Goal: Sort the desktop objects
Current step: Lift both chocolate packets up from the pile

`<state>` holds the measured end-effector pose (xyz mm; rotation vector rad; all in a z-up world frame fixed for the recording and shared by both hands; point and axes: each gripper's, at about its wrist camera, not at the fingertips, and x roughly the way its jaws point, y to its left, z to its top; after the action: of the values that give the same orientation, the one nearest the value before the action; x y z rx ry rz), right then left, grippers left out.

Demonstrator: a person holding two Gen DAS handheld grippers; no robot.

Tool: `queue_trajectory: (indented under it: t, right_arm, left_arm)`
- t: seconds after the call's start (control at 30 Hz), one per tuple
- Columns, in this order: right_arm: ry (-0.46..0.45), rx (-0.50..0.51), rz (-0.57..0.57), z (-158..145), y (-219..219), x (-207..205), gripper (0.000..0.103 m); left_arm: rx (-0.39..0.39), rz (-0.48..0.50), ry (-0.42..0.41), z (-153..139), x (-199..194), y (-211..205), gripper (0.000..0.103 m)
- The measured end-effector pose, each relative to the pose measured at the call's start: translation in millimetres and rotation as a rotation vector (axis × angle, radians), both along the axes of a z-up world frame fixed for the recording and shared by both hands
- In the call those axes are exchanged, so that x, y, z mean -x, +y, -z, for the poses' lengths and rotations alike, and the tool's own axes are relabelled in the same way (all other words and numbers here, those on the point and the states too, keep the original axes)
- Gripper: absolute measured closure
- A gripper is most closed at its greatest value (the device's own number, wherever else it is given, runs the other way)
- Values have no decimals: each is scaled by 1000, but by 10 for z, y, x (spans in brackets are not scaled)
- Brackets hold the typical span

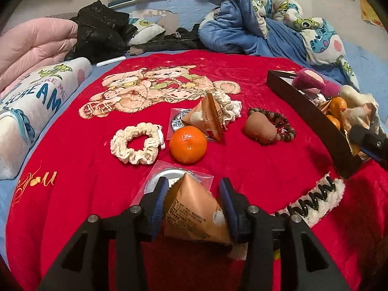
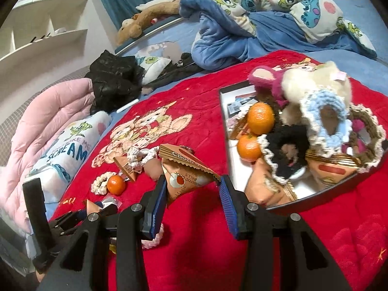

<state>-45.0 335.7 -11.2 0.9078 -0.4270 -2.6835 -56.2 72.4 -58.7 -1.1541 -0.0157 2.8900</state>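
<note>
Item: orange pyramid snack packet [image 1: 194, 212], sitting pinched between both blue pads of the left gripper [image 1: 194, 203], lifted slightly over the red blanket [image 1: 72, 169]; sealed badge pouch [image 1: 167, 177] lying just beyond its tip.

Item: second pyramid packet, printed "Choco" [image 2: 186, 172], sitting between the fingers of the right gripper [image 2: 194, 194], touching the left pad; right pad standing slightly apart from it, so grip not confirmable from either view. Jaws spreading about a packet's width.

Lying loose on the blanket, centre: mandarin [image 1: 188, 144], touching a third pyramid packet [image 1: 208, 118] resting tilted over a round badge [image 1: 178, 121]; cream scrunchie [image 1: 137, 143] just left of the mandarin; another cream scrunchie [image 1: 228, 106] behind the third packet; brown pear-shaped soft figure [image 1: 258, 128] lying against a wooden bead bracelet [image 1: 281, 123]; white furry hair clip with black coil [image 1: 315, 201] near the blanket's right edge.

Receiving container: dark shallow box [image 2: 224, 131] resting on the blanket to the right, holding two mandarins [image 2: 260, 118], a black scrunchie [image 2: 283, 155], a pale blue crocheted scrunchie [image 2: 325, 121], a brown crocheted scrunchie [image 2: 373, 143], pink plush piece [image 2: 266, 77], cream plush piece [image 2: 315, 80] and more packets.

Surrounding: pink quilt [image 1: 36, 43], black jacket [image 1: 99, 29], "SCREAM" pillow [image 1: 41, 97], blue cartoon duvet [image 1: 266, 24].
</note>
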Motion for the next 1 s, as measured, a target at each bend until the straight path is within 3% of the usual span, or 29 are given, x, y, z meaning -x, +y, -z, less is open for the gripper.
queue_trajectory:
  t: [0.1, 0.2, 0.37, 0.57, 1.0]
  right_arm:
    - [-2, -7, -13, 7, -74, 15, 61]
    - [-7, -13, -23, 20, -119, 29, 61]
    - [-8, -26, -31, 32, -176, 40, 61]
    - [-5, -27, -44, 29, -267, 54, 61]
    - [-4, -36, -79, 28, -460, 61, 61]
  left_arm:
    - [26, -7, 3, 10, -31, 7, 55]
    - [20, -25, -1, 29, -48, -36, 43]
    - [-4, -24, -2, 54, -27, -75, 42]
    - [15, -13, 17, 51, -35, -31, 64]
    - [-1, -7, 29, 20, -55, -51, 64]
